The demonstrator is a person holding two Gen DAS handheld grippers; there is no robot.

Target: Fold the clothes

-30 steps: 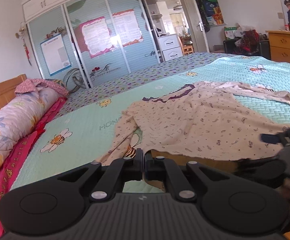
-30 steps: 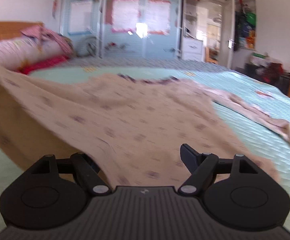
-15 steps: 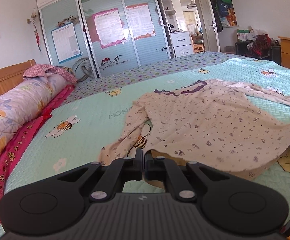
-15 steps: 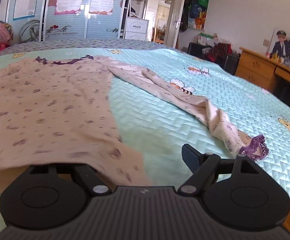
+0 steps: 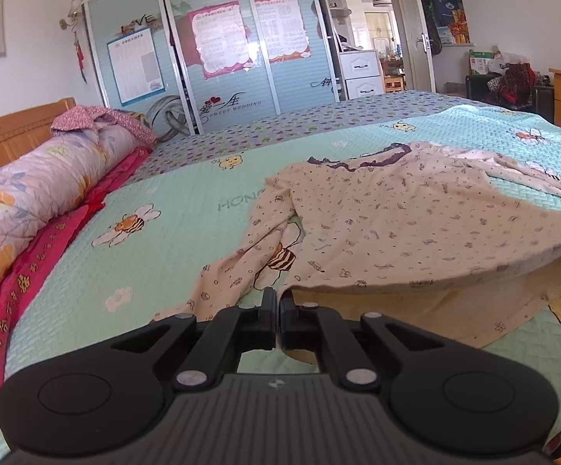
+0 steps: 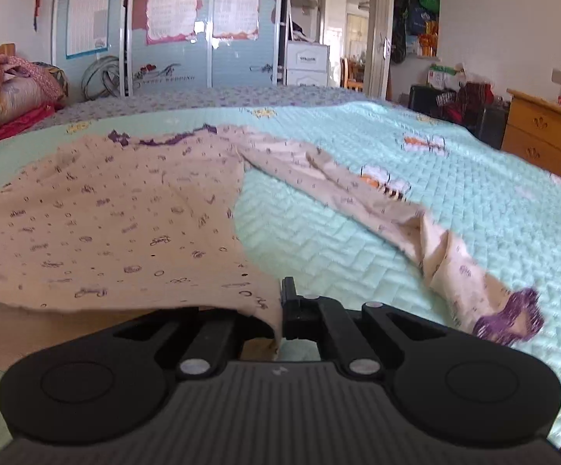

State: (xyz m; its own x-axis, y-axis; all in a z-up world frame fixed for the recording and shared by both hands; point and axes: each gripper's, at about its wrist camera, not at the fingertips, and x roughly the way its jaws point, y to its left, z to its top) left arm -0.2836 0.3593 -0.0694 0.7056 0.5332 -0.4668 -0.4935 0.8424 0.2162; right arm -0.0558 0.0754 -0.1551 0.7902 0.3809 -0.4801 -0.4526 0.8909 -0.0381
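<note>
A beige long-sleeved shirt [image 5: 396,224] with small purple prints and a purple collar lies on the mint quilted bed [image 5: 164,255]. My left gripper [image 5: 278,310] is shut on the hem's near left corner. From there the hem runs off to the right, raised off the bed, with its inside showing. In the right wrist view my right gripper [image 6: 281,310] is shut on the shirt's [image 6: 106,213] near right hem corner, and fabric drapes over its left finger. The right sleeve [image 6: 396,213] trails to a purple cuff [image 6: 512,317]. The left sleeve [image 5: 249,267] lies crumpled.
A rolled floral quilt [image 5: 28,201] and a red cloth [image 5: 28,271] lie along the wooden headboard [image 5: 9,135] on the left. Sliding wardrobe doors [image 5: 222,58] stand behind the bed. A wooden dresser [image 6: 543,131] stands at the right, beyond the bed's edge.
My right gripper has moved right along the hem and closed on its right corner; it stood open before. My left gripper has stayed shut on the left corner.
</note>
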